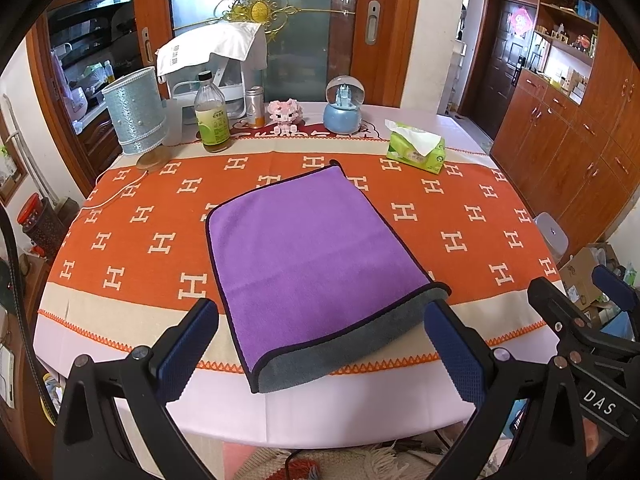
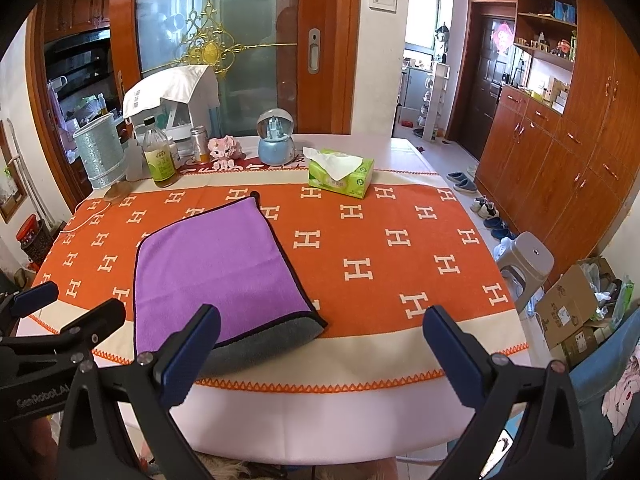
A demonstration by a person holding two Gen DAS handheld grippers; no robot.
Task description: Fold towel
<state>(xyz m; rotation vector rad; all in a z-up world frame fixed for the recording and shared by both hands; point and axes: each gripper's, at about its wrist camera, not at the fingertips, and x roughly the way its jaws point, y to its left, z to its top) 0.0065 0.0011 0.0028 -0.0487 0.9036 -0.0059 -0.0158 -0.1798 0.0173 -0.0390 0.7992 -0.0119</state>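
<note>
Purple towel (image 1: 312,248) laid folded on orange runner (image 1: 460,208), grey underside exposed at near edge. Left gripper (image 1: 322,346) held spread wide just short of that edge, nothing pinched. Right gripper (image 2: 322,354) likewise spread, empty, near towel's right corner. Tissue box (image 2: 340,173) seen beyond towel.

A home dining room beside a kitchen.
The tabletop (image 2: 320,420) wears an orange H-patterned cloth (image 2: 380,248) and carries a tissue pack (image 2: 340,176), a snow globe (image 2: 276,140) and a bottle (image 2: 160,156); shoes (image 2: 486,208) line the floor by wooden cabinets (image 2: 560,168).
</note>
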